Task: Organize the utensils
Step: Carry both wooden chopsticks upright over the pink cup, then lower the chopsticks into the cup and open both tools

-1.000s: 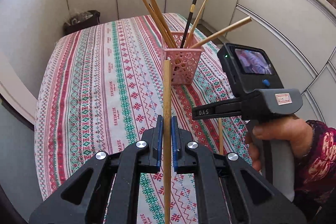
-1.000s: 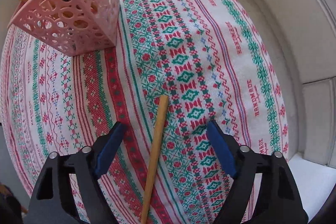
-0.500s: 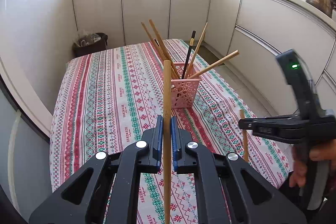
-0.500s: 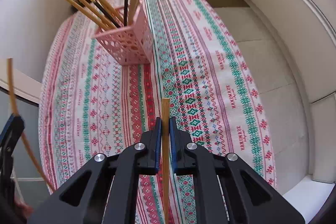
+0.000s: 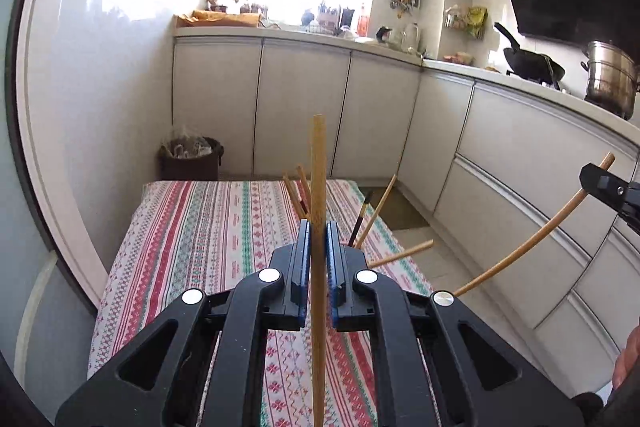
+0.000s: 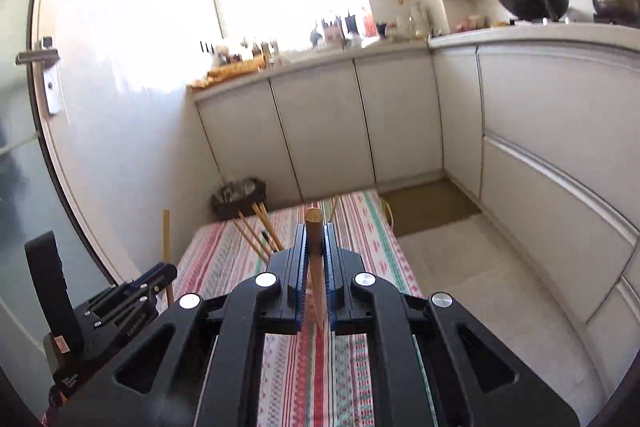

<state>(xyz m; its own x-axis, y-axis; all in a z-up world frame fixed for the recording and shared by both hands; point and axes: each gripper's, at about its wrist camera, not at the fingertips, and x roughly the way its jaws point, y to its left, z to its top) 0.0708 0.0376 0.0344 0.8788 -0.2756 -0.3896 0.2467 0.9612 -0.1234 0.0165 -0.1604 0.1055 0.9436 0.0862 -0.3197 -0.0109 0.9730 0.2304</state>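
Two grippers each clamp one bamboo chopstick above the striped tablecloth (image 5: pixel 192 227). Left gripper (image 5: pixel 316 247): jaws closed on an upright chopstick (image 5: pixel 318 167). Right gripper (image 6: pixel 316 251): jaws closed on a chopstick (image 6: pixel 313 227) seen nearly end-on. More chopsticks (image 6: pixel 256 231) stand clustered on the table ahead; their holder is hidden.

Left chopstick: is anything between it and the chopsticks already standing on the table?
Nothing visible stands between. The left gripper holds its chopstick upright above the striped tablecloth, with the standing chopsticks just beyond its jaws. Those jaws hide the holder itself.
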